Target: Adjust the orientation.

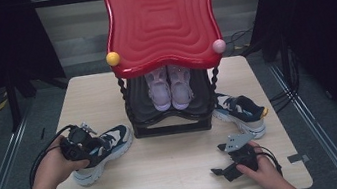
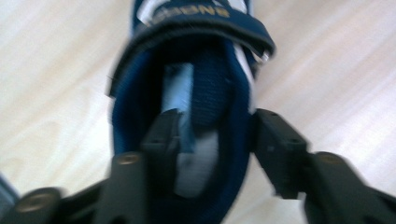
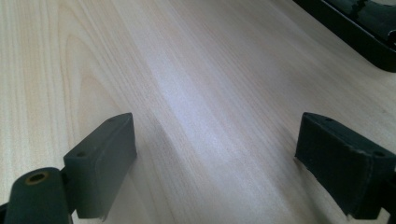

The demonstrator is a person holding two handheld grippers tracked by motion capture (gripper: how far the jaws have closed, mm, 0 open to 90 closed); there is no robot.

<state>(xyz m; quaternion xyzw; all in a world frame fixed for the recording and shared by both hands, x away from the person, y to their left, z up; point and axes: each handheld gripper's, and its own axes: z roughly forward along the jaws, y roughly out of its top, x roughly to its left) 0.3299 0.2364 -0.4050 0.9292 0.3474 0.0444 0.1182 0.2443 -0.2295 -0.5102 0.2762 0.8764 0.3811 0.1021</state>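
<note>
A navy, white and beige sneaker (image 1: 108, 146) rests on its sole on the wooden table (image 1: 167, 165), left of the rack. My left gripper (image 1: 93, 150) sits at its heel opening. In the left gripper view one jaw is inside the sneaker (image 2: 205, 79) and the other outside its collar, and the left gripper (image 2: 217, 121) stands open with the collar wall loose between the pads. The matching sneaker (image 1: 239, 109) lies to the right of the rack. My right gripper (image 1: 221, 171) rests near the front right of the table; the right gripper (image 3: 217, 135) is open over bare wood.
A shoe rack with a red wavy top (image 1: 160, 20) and a black lower shelf (image 1: 170, 119) stands mid-table, with a pair of pink shoes (image 1: 169, 86) on the shelf. The shelf's black base (image 3: 359, 28) shows in the right gripper view. Cables trail from both grippers.
</note>
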